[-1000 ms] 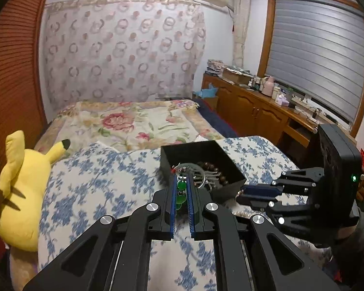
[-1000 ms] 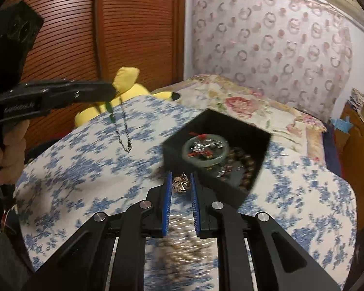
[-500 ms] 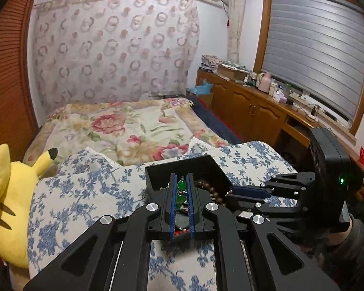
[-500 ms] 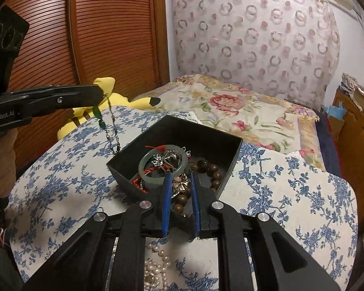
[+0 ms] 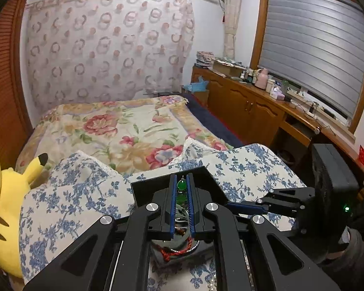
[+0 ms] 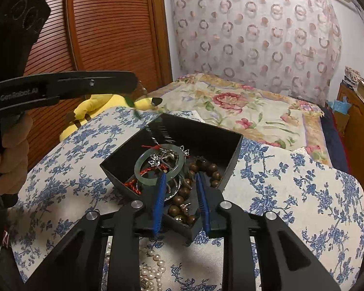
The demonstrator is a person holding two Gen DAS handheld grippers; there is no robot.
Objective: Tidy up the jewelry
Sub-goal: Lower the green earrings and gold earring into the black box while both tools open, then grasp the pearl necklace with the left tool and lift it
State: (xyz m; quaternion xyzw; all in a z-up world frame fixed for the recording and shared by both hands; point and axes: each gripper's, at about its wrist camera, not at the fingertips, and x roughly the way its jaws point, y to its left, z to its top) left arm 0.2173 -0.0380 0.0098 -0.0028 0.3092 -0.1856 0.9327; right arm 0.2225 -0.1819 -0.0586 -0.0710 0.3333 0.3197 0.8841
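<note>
A black open box (image 6: 207, 134) sits on the blue-flowered cloth and holds a pale green bangle (image 6: 157, 163), brown wooden beads (image 6: 210, 168), a red cord and silver pieces. My left gripper (image 5: 182, 181) is shut on a green bead necklace (image 5: 181, 185) and holds it over the box (image 5: 206, 177); its chain hangs blurred into the box's far corner (image 6: 157, 131). My right gripper (image 6: 179, 177) is open over the box's near corner, and a small gold charm (image 6: 184, 207) lies on the beads between its fingers. A pearl strand (image 6: 153, 270) lies on the cloth below it.
A yellow plush toy (image 5: 2, 208) lies at the left of the cloth. A flowered bed (image 5: 123, 131) lies beyond the box. A wooden cabinet (image 5: 254, 111) with clutter runs along the right wall. A wooden slatted door (image 6: 104, 29) stands at the left.
My left gripper has carried the green necklace from beside the box to over it. My right gripper moved over the box and opened, and the gold charm now lies on the beads.
</note>
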